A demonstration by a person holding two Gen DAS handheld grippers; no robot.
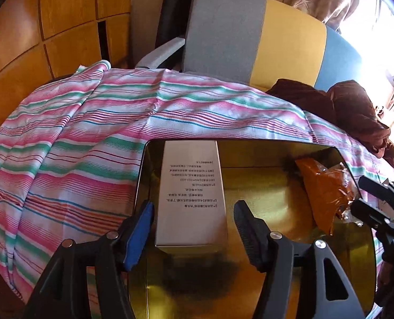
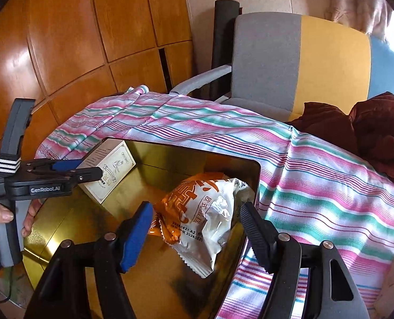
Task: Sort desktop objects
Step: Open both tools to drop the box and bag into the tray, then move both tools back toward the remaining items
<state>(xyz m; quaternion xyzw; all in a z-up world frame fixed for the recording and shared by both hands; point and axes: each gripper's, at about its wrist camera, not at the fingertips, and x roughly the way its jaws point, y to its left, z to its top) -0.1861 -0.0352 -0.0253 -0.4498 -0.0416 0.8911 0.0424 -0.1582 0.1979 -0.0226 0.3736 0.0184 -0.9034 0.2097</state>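
- My left gripper [image 1: 193, 228] is wide open over the gold tin [image 1: 276, 183], its fingers either side of the white box [image 1: 191, 194] with a gap on both sides; it holds nothing.
- My right gripper [image 2: 197, 228] is also spread wide and empty, with the snack packet [image 2: 207, 212] lying between its fingers.
- Both things already lie inside the tin, which sits on the striped cloth [image 1: 77, 146] over the table: the box along the tin's left wall, the packet toward its right wall.
- The box looks light and stiff, probably thin card; I would pinch its long flat sides gently.
- The packet looks soft, crinkly and slippery; I judge the crimped end seam the surest hold.
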